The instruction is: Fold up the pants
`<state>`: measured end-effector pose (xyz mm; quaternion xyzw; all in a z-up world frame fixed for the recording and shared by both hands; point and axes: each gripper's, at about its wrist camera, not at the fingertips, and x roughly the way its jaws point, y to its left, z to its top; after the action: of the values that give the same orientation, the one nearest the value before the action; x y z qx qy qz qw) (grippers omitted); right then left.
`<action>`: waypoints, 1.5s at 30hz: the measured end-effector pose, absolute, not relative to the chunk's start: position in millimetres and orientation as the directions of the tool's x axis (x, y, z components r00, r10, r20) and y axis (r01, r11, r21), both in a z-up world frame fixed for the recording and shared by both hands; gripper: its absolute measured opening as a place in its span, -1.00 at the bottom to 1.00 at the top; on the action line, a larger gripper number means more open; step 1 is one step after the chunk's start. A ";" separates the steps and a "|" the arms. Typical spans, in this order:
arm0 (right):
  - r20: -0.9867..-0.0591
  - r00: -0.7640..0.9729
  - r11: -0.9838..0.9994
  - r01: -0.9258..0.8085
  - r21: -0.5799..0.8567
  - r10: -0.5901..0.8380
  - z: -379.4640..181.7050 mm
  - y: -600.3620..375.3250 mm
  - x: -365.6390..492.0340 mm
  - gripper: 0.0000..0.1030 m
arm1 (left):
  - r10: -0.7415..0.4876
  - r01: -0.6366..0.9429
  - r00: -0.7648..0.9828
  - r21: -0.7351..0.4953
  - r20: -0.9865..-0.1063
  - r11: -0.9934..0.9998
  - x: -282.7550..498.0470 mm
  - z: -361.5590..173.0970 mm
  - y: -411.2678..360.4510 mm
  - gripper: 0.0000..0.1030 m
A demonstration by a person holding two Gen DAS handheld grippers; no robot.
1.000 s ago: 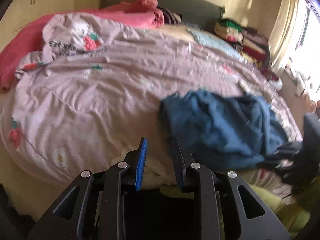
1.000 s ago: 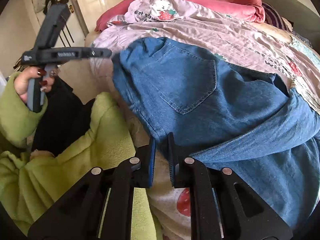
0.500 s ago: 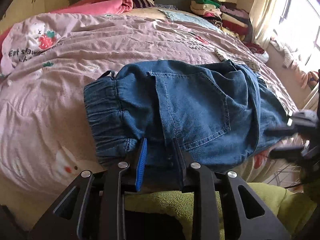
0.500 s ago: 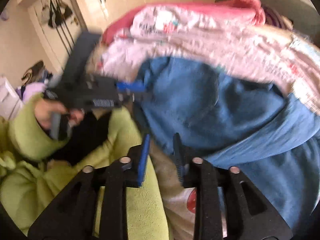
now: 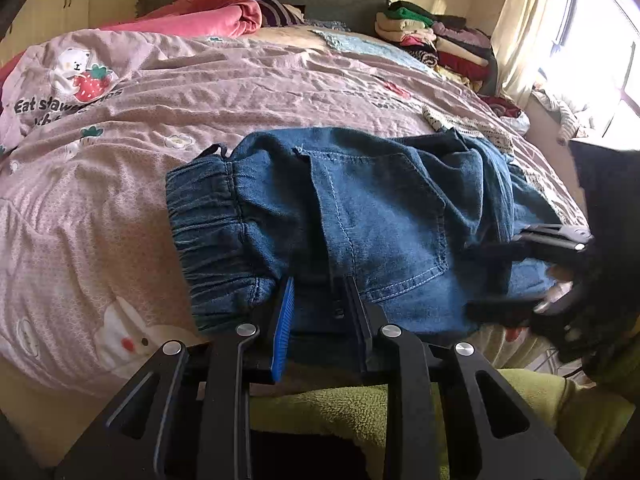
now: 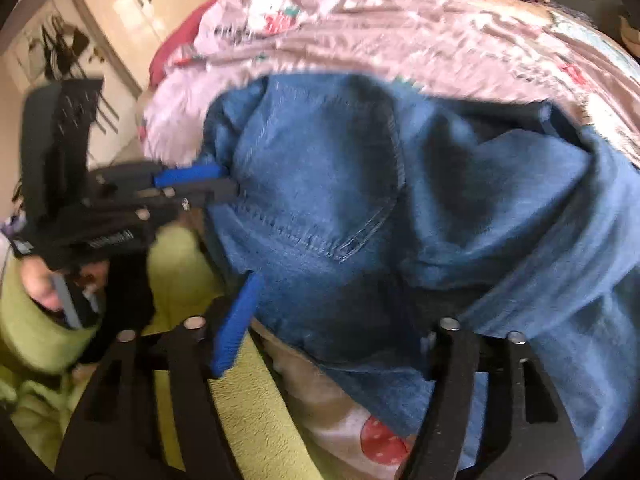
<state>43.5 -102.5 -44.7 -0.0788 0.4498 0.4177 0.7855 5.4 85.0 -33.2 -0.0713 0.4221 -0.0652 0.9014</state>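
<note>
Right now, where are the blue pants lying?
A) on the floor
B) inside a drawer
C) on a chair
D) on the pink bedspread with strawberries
D: the blue pants lie spread across the pink bedspread, whose strawberry and bear prints show around them.

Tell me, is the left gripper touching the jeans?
Touching. In the left wrist view the left gripper has the jeans edge between its open fingers, denim against them.

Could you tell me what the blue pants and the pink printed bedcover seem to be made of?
The blue pants look like soft matte denim: twill texture, pale topstitching, gathered elastic waistband. The pink printed bedcover looks like thin woven cotton, matte and finely creased, though the fibre is uncertain.
</note>
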 end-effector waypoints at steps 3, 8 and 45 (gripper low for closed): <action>-0.739 0.307 0.669 -0.699 0.253 0.600 -27.3 -124.7 43.8 0.31 | -0.184 0.062 0.655 -0.191 -0.732 0.980 0.2 -24.0 84.1 -0.42; -0.707 0.410 0.740 -0.629 0.238 0.576 -7.3 -163.0 56.0 0.42 | -0.169 0.066 0.687 -0.171 -0.707 0.983 -9.0 -2.6 79.9 0.03; -0.817 0.517 0.930 -0.364 0.059 0.254 -47.1 -159.2 286.4 -0.15 | -0.350 0.418 0.446 -0.154 -0.824 0.895 81.8 -45.9 -100.7 -0.14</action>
<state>286.4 -159.2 -47.1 -0.0598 0.4581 0.1779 0.8689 81.8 -100.7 -45.9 0.0357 0.4754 -0.2260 0.8495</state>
